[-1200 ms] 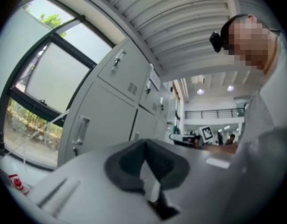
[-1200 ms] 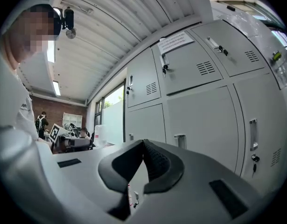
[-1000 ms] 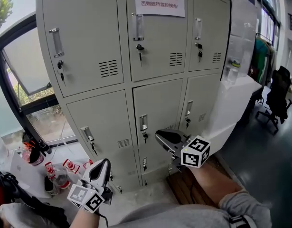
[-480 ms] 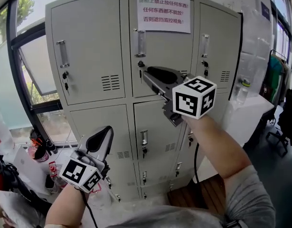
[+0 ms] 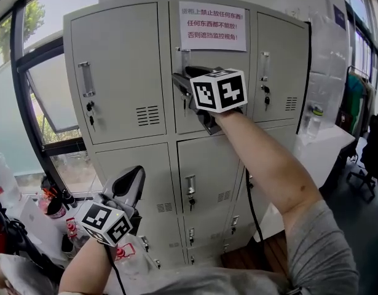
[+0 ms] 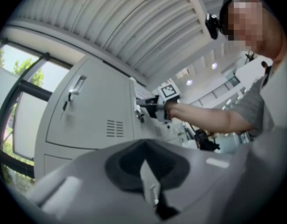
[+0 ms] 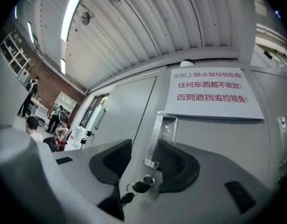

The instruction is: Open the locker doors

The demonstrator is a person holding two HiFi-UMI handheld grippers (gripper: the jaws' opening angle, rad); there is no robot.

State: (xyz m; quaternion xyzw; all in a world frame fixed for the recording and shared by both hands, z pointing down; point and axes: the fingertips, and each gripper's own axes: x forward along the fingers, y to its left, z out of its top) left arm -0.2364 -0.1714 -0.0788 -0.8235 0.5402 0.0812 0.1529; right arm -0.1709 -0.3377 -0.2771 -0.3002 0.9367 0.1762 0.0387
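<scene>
Two tongs: right tongs [image 5: 181, 83], jaws just opened and apart, flank the top-middle locker door's handle [image 7: 164, 130]; left tongs [image 5: 134, 174], jaws together, hang well below-left of that handle

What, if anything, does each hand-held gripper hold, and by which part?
Nothing. On the right hand-held gripper the jaws have just been opening and straddle the top middle locker door's handle without pressing it. The left hand-held gripper is shut and empty.
</scene>
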